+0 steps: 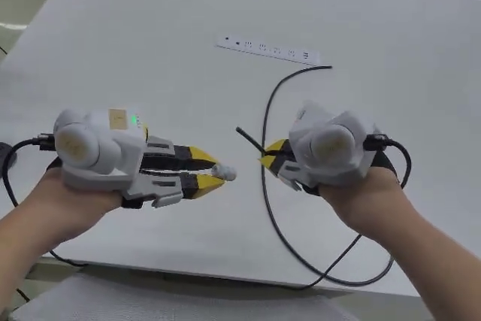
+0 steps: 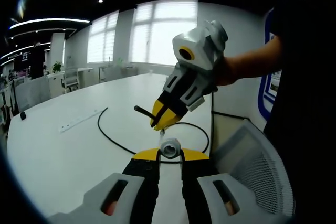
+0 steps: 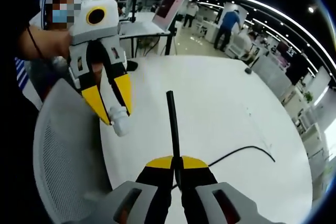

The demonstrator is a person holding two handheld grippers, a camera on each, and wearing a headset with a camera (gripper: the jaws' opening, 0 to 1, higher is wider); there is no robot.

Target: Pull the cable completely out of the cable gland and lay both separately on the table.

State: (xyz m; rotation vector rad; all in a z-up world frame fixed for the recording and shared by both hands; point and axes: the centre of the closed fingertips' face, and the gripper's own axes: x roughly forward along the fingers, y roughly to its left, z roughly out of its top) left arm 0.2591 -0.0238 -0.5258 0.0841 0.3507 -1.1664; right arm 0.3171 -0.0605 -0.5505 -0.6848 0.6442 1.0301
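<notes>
The left gripper [image 1: 213, 172] and the right gripper [image 1: 267, 157] are held level, tips pointing at each other and a little apart. The left jaws pinch the cable gland [image 1: 225, 174]; the right jaws are closed on the cable [image 1: 249, 140]. The left hand [image 1: 68, 204] and the right hand [image 1: 364, 197] grasp the gripper bodies from behind, forearms bare.
</notes>
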